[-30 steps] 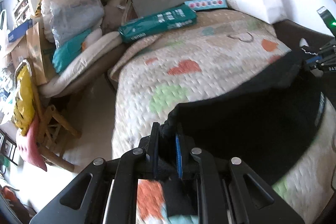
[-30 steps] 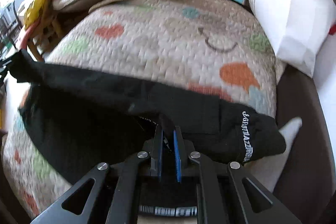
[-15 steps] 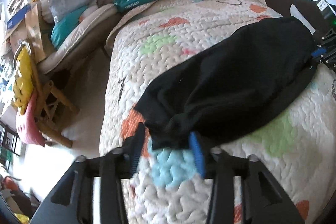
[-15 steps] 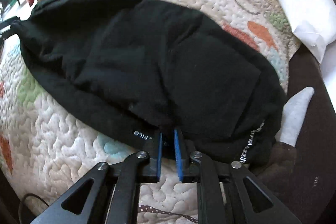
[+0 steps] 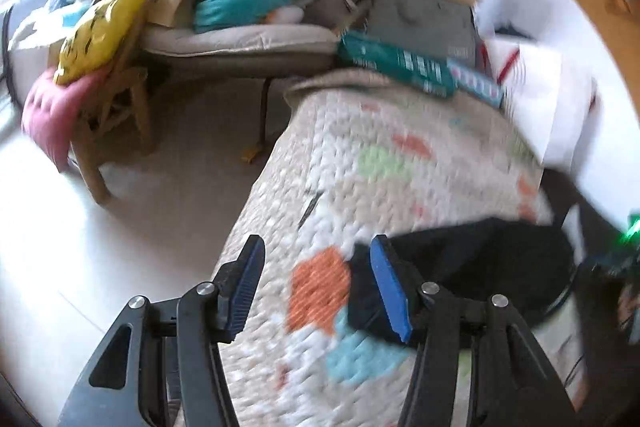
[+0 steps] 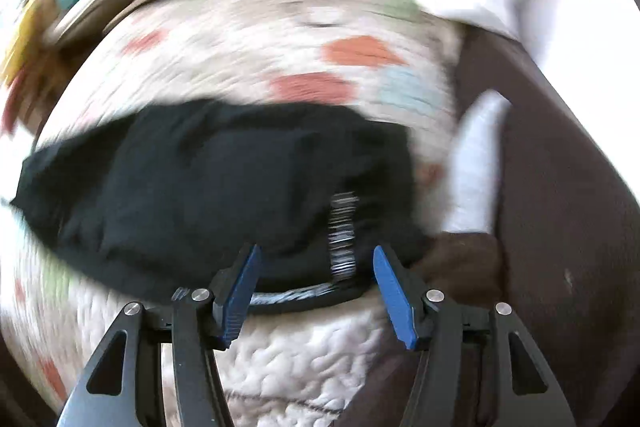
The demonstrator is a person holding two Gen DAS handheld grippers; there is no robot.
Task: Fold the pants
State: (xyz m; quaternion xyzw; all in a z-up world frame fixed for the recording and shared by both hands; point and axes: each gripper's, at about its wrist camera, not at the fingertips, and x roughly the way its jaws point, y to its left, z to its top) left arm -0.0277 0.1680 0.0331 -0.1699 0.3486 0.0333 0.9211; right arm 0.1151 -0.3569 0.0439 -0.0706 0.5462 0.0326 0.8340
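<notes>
The black pants lay folded in a low heap on the patterned quilt, near its front edge. The left gripper stood released, jaws just opened, only quilt between its blue pads, the pants just beside one. The right gripper was likewise released, jaws just opened, the waistband lying loose between them.

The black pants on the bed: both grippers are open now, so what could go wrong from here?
1. The black pants lie folded near the quilt's edge above the floor; a careless nudge might slide them off.
2. The left gripper, whose jaws have just been opening, has one pad at the pants' corner and may drag it.
3. The right gripper, also just opened, hangs over the waistband and could snag it.
</notes>
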